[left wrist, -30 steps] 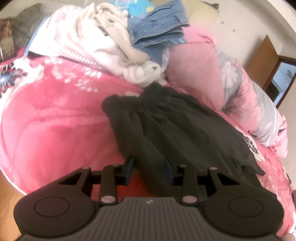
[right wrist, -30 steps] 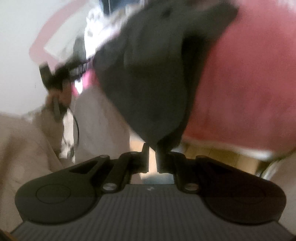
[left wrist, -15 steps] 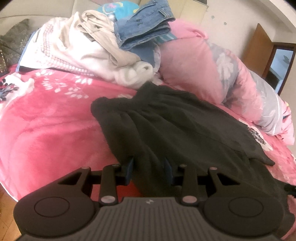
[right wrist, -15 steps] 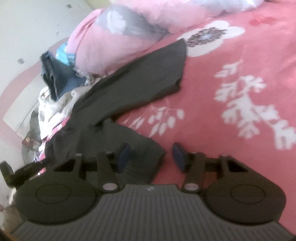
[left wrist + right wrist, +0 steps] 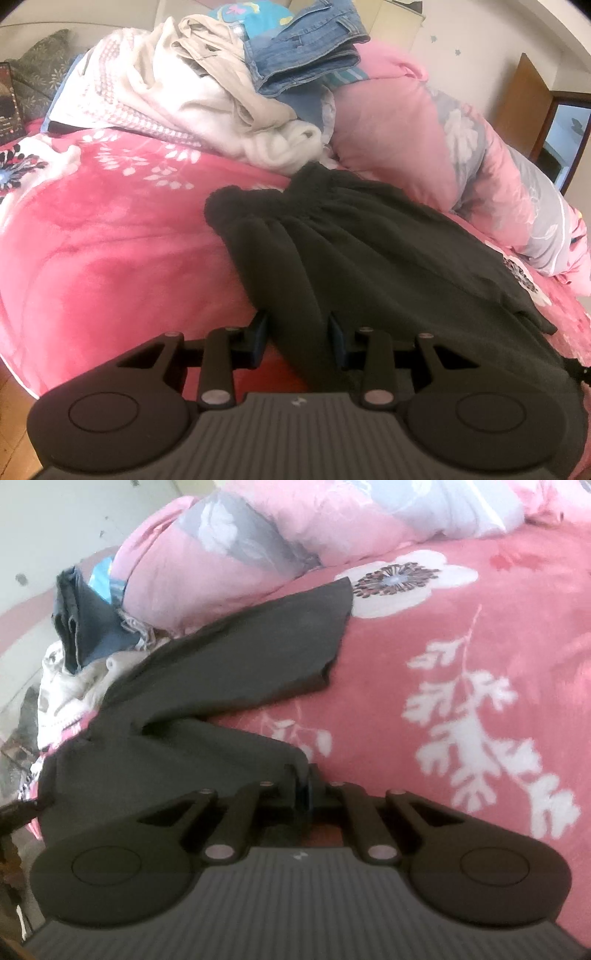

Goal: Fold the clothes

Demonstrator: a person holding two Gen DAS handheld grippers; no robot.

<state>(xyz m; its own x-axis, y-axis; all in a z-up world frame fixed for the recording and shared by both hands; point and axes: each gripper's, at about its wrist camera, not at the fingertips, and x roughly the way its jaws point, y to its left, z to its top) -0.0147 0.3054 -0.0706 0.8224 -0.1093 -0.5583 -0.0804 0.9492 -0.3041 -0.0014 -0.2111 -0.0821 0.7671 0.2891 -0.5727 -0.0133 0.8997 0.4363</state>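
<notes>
I see the black trousers spread across the pink floral blanket, waistband toward the heap of unfolded clothes. My left gripper stands partly apart, trouser fabric lying between its fingers; whether it grips, I cannot tell. My right gripper is clenched on one leg's hem corner.

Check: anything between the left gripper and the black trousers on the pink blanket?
Nothing visible. The left gripper already straddles the near edge of the black fleece trousers, jaws apart, cloth between them. The right gripper is shut on a trouser leg end. The pile of unfolded clothes lies beyond the waistband.
</notes>
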